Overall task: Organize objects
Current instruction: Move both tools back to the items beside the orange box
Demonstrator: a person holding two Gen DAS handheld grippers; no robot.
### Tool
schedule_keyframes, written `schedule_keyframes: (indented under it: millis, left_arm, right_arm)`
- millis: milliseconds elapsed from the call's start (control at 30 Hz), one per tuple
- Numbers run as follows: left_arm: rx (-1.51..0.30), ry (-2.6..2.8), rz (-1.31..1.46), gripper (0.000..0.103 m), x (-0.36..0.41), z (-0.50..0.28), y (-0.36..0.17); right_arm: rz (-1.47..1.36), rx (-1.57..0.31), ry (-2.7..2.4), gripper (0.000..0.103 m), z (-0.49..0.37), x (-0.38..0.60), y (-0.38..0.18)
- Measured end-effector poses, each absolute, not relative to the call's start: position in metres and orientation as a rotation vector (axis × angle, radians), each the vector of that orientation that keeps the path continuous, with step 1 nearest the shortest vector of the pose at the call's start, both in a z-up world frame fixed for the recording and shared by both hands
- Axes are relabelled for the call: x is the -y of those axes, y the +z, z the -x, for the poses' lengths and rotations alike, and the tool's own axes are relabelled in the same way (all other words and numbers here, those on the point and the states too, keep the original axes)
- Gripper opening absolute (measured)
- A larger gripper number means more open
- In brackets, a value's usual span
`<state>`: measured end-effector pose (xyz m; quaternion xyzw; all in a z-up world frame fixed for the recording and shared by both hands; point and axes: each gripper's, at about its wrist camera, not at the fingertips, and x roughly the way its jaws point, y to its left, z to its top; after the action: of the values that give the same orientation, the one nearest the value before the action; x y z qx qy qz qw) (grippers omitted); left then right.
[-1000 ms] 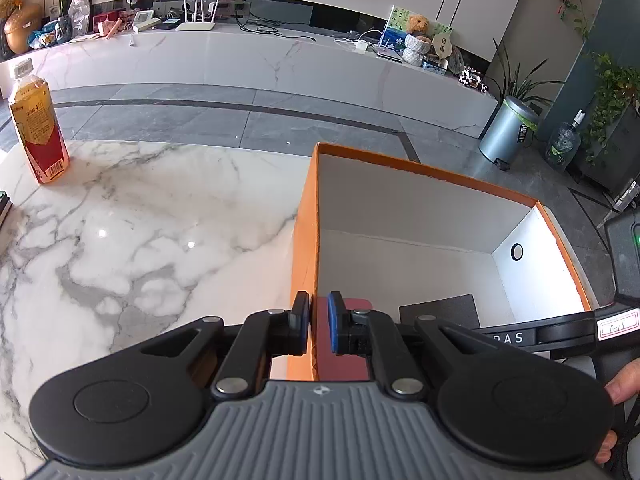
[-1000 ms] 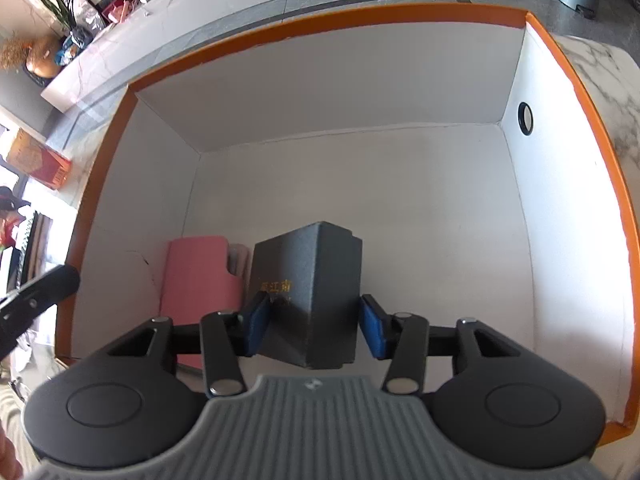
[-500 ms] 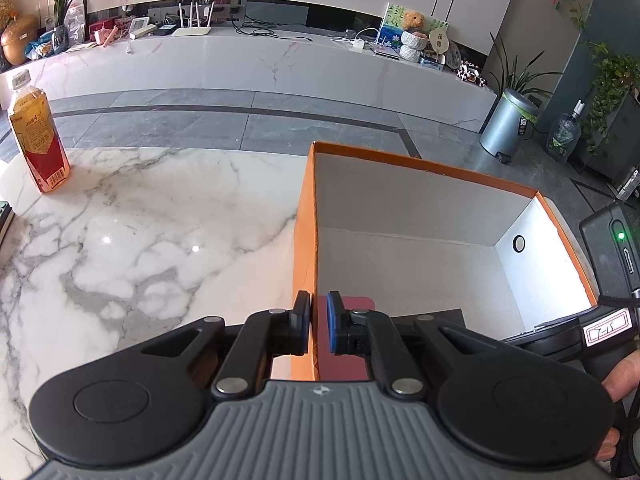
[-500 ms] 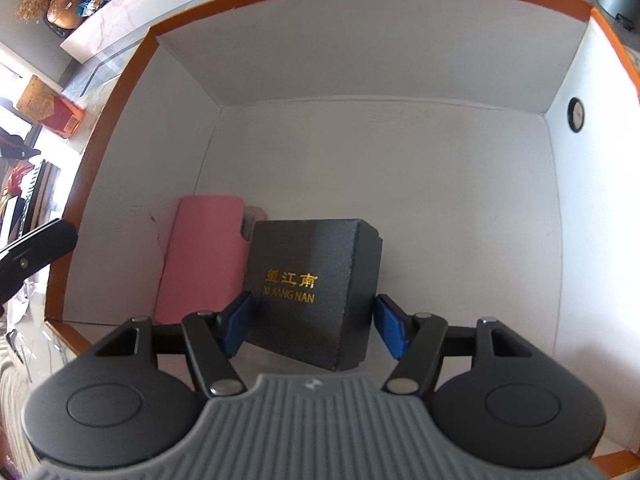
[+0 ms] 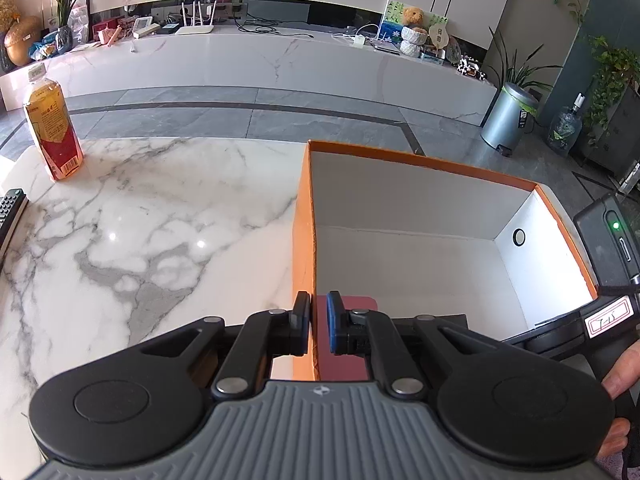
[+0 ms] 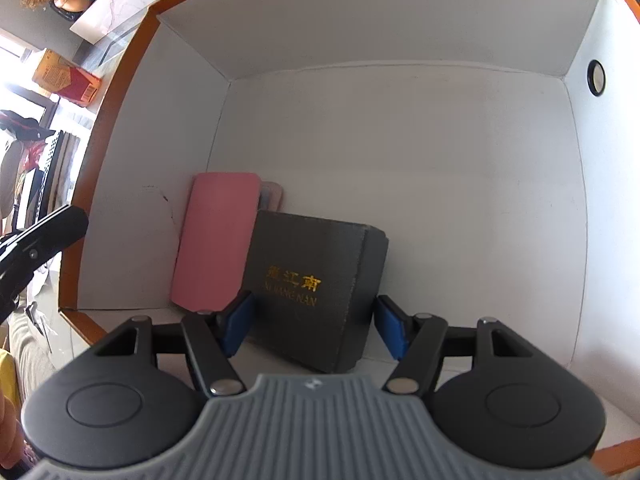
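Note:
An orange box with a white inside [image 5: 420, 200] stands on the marble table. My left gripper [image 5: 319, 328] is shut on its left wall near the front corner, one pad outside and one inside. In the right wrist view a black box with gold lettering [image 6: 312, 280] lies on the floor of the orange box [image 6: 132, 52], next to a pink case [image 6: 216, 240]. My right gripper [image 6: 316, 326] hangs over the black box's near end, open. Its right pad stands clear of the box and the left pad is close beside it.
A drink bottle with a red label [image 5: 52, 128] stands at the table's far left, and a remote control [image 5: 10, 212] lies at the left edge. Most of the orange box's floor [image 6: 420, 160] is bare. A hand [image 5: 618, 376] holds the right gripper's handle at the lower right.
The right jaws have spread and let go of the black box, which went from tilted between the pads to lying flat on the floor. The left gripper has kept still.

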<state>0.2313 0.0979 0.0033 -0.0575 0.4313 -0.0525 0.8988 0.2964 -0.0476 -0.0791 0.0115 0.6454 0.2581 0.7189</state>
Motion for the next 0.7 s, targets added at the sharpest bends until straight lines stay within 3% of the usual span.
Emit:
schedule_keyframes:
  millis: [400, 567, 700]
  left_arm:
    - [-0.865, -0.112, 0.123, 0.018, -0.102, -0.222, 0.021]
    - [-0.827, -0.138, 0.114, 0.022, -0.095, -0.189, 0.044]
    - [-0.804, -0.206, 0.122, 0.022, -0.081, -0.157, 0.054]
  right_arm:
    - [0.025, -1.359, 0.56, 0.072, -0.293, 0.053, -0.067]
    - [0.037, -1.219, 0.574, 0.072, -0.279, 0.077, -0.029]
    - [0.022, -0.97, 0.615, 0.07, -0.232, 0.111, 0.031]
